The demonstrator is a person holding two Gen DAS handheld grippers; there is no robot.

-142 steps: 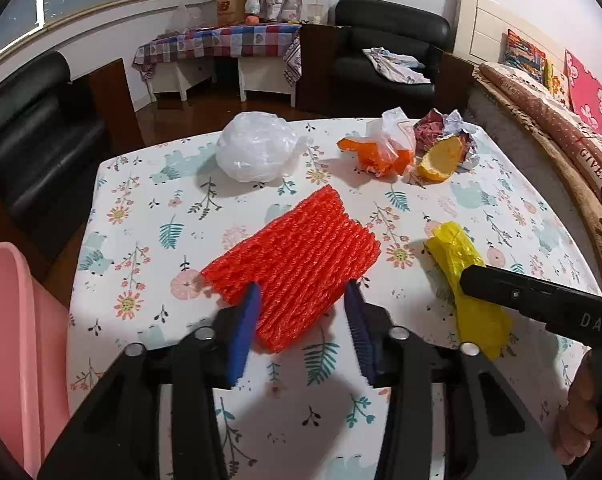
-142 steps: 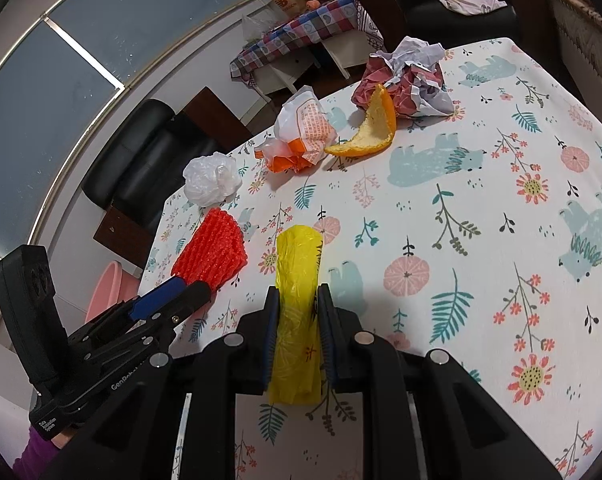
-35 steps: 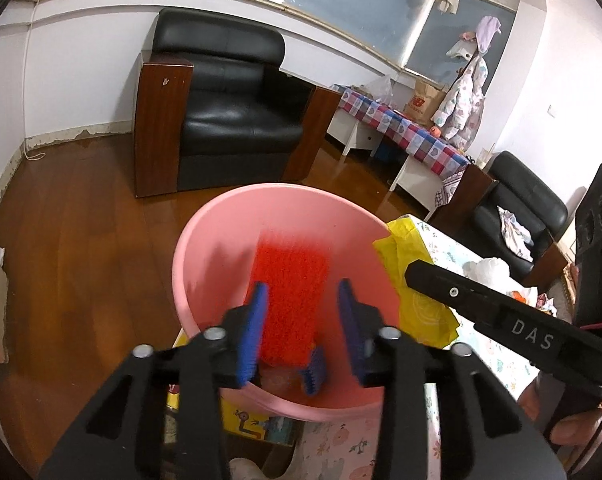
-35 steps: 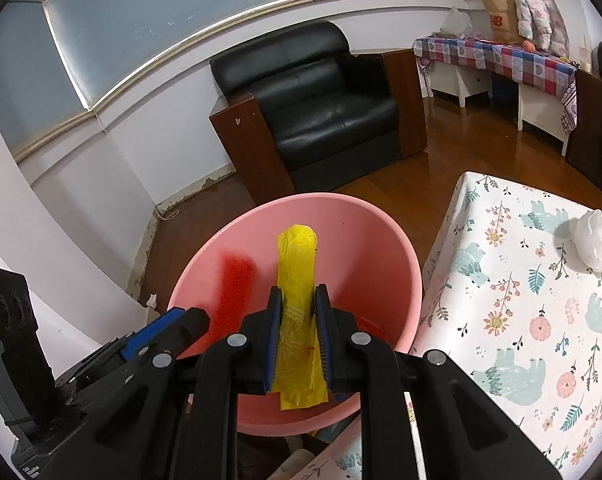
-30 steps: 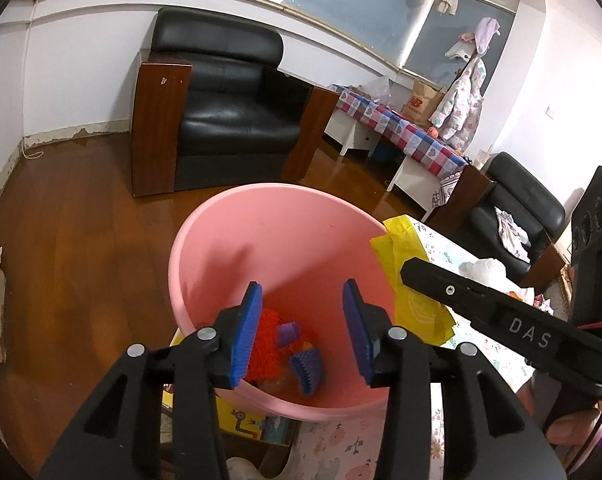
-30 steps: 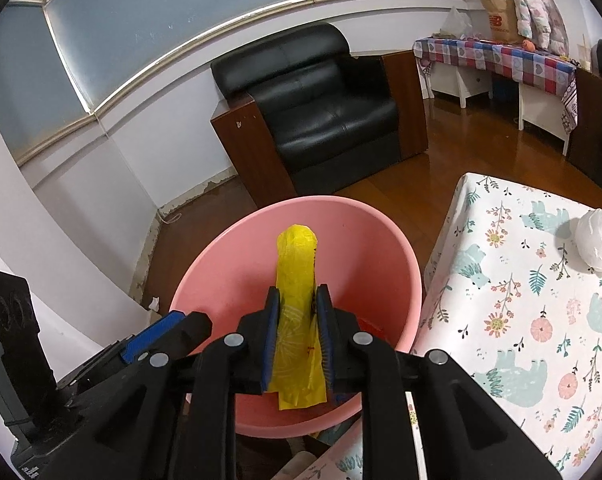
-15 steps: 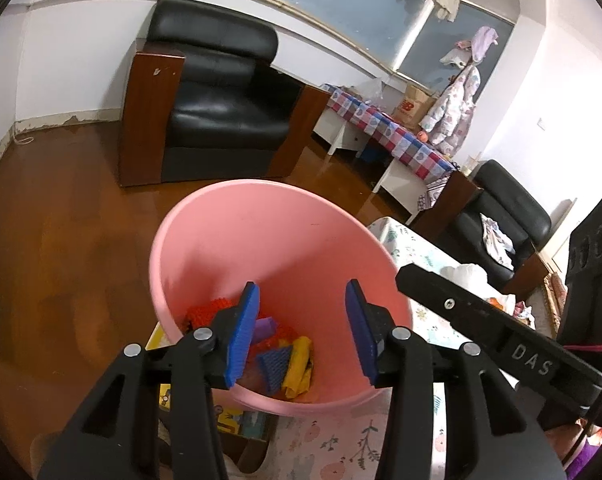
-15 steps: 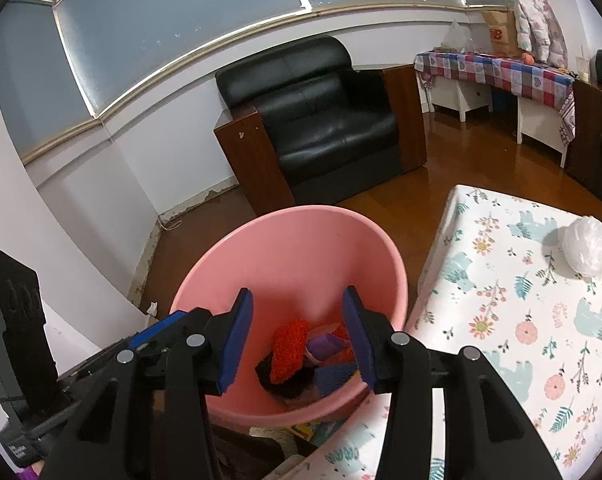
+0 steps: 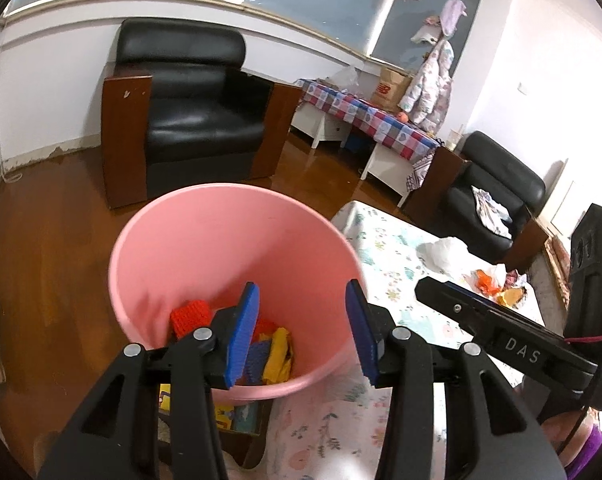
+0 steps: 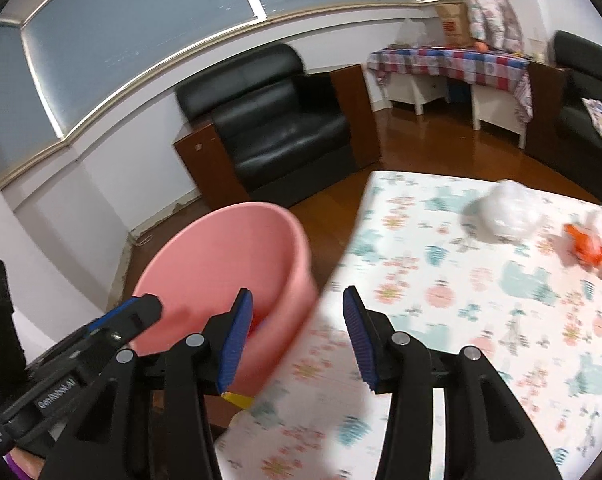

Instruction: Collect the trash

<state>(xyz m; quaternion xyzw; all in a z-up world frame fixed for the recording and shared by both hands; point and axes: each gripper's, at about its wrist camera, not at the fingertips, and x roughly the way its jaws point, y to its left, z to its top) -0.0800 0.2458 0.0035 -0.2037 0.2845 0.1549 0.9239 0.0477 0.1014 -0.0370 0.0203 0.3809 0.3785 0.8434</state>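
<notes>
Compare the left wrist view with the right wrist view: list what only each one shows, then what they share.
Only the left wrist view shows the trash at the bottom of the pink bin: red foam netting and a yellow bag.

Only the right wrist view shows most of the floral tablecloth.

Both show the bin, the white bag, the orange wrapper, and open, empty left tongs and right tongs.

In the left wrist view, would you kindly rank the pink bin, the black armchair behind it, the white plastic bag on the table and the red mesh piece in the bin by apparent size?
1. Pink bin and black armchair: alike, and the bin is nearer, so unranked.
2. White plastic bag.
3. Red mesh piece, roughly like the bag and partly hidden.
</notes>
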